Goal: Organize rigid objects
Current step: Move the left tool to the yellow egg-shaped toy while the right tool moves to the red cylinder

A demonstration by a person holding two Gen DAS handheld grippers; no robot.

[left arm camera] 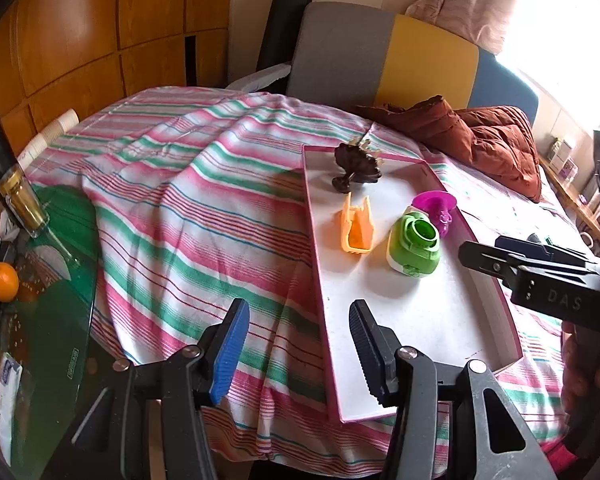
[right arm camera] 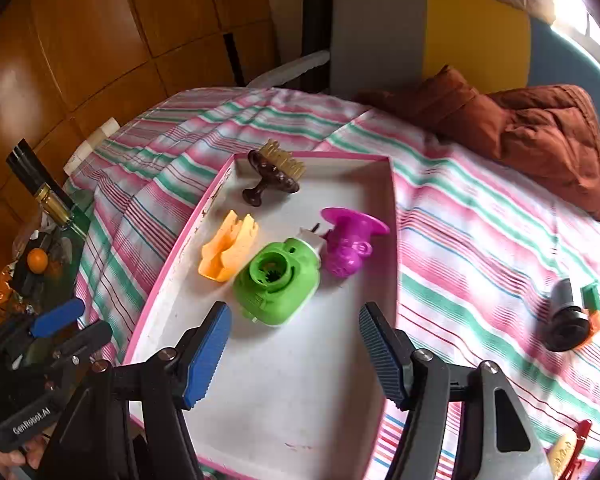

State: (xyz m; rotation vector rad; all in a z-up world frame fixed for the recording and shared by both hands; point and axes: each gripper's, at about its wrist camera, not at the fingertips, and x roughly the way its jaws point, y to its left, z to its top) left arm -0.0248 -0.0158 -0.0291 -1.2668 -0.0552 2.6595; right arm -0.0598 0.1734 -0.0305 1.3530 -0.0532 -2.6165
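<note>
A white tray with a pink rim (right arm camera: 300, 400) lies on the striped cloth. In it sit a green toy camera (right arm camera: 278, 280), an orange plastic piece (right arm camera: 228, 256), a magenta toy (right arm camera: 348, 244) and a brown brush (right arm camera: 276, 172). My right gripper (right arm camera: 296, 352) hovers open over the tray's near half, just short of the green camera, with nothing between its pads. My left gripper (left arm camera: 298, 344) is open and empty over the tray's left rim (left arm camera: 320, 280). From the left wrist, the green camera (left arm camera: 414, 244), orange piece (left arm camera: 356, 228), magenta toy (left arm camera: 438, 208) and brush (left arm camera: 356, 168) lie ahead, with the right gripper (left arm camera: 484, 248) at the right.
On the cloth right of the tray lie a black cylinder with orange and green parts (right arm camera: 568, 316) and a red and yellow object (right arm camera: 572, 448). A rust jacket (right arm camera: 540, 132) and a chair (right arm camera: 420, 40) are behind. At left stand a bottle (left arm camera: 20, 200) and an orange (left arm camera: 4, 282).
</note>
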